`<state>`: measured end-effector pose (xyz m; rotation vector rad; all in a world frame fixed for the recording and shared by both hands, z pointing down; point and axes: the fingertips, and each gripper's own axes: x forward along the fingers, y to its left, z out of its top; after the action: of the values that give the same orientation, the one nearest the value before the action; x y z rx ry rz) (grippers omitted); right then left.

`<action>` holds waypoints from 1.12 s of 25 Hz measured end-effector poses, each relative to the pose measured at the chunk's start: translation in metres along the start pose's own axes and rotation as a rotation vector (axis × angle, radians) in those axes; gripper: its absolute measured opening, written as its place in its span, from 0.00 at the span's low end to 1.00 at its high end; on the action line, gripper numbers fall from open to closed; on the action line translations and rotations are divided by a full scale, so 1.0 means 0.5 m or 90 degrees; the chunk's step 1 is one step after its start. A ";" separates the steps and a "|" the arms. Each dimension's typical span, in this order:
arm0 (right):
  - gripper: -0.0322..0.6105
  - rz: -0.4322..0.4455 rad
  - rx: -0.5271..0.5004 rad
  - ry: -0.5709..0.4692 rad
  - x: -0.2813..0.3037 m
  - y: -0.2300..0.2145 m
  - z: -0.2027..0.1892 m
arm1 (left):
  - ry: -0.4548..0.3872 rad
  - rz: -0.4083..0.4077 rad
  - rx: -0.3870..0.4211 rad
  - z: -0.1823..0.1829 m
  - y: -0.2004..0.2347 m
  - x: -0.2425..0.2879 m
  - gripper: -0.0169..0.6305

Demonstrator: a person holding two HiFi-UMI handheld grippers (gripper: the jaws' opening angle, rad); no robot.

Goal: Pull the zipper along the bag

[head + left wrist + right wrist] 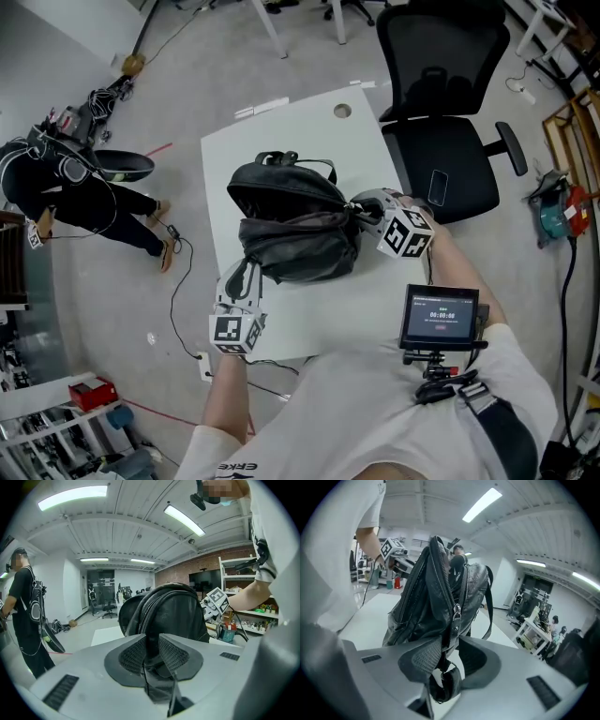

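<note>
A black leather backpack [291, 225] lies on the white table [281, 131]. My left gripper [246, 279] grips its near-left end; in the left gripper view the jaws [151, 651] are shut on a black fold of the bag [171, 609]. My right gripper [368, 212] is at the bag's right end. In the right gripper view the zipper slider [456, 612] hangs just above the pads [423, 660]. Its pull runs down between them, and a leather loop shows behind. The right gripper [449, 651] is shut on that pull. The zipper track [445, 569] runs up over the bag.
A black office chair [441, 141] with a phone [437, 183] on its seat stands just right of the table. A person in black [56, 187] crouches on the floor at the left among cables. A small screen [441, 317] hangs at my chest.
</note>
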<state>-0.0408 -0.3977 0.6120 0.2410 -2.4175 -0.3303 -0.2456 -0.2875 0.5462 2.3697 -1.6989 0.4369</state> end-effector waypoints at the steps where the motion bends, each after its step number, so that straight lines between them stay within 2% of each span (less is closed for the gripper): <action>1: 0.20 0.015 -0.015 -0.001 0.001 0.000 0.002 | 0.002 0.000 0.003 0.001 -0.001 0.001 0.15; 5: 0.20 0.057 -0.043 -0.010 0.005 0.008 0.012 | 0.009 0.002 0.014 0.002 -0.004 0.000 0.15; 9: 0.16 0.045 -0.049 -0.008 0.003 0.017 0.018 | 0.010 0.009 0.019 0.002 -0.005 -0.013 0.15; 16: 0.11 -0.033 -0.054 0.017 -0.019 -0.007 -0.001 | 0.012 0.025 0.020 0.002 -0.001 -0.011 0.15; 20: 0.10 -0.108 -0.053 0.029 -0.048 -0.046 -0.001 | 0.007 0.033 0.015 -0.003 0.004 -0.008 0.15; 28: 0.08 -0.232 0.026 -0.003 -0.102 -0.093 0.033 | -0.002 0.026 0.016 0.002 0.007 0.005 0.14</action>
<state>-0.0090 -0.4258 0.5553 0.7035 -2.3804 -0.4435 -0.2479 -0.2910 0.5462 2.3581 -1.7570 0.4638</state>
